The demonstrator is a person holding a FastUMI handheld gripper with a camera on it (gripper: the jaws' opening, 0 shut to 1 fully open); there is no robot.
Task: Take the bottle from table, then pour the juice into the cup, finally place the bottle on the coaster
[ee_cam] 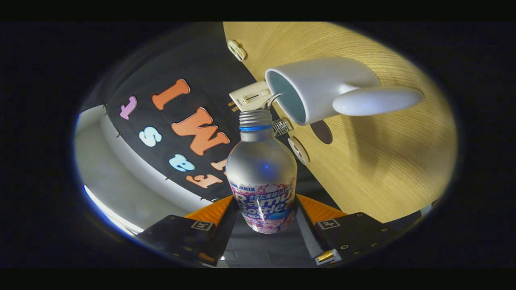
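While our gripper (264, 213) clamps the bottle (261, 177) between both fingers, we tilt its open mouth toward the cup (318, 86) to pour.

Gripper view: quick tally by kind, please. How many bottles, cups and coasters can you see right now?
Bottles: 1, the bottle, uncapped, clamped between the tongs, its mouth at the cup's rim.
Cups: 1, the white cup on the wooden table.
Coasters: 1, the round coaster beside the cup.
Total: 3

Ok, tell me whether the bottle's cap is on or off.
Off: the bottle, clamped between the tongs, shows bare neck threads, its open mouth at the white cup's rim.
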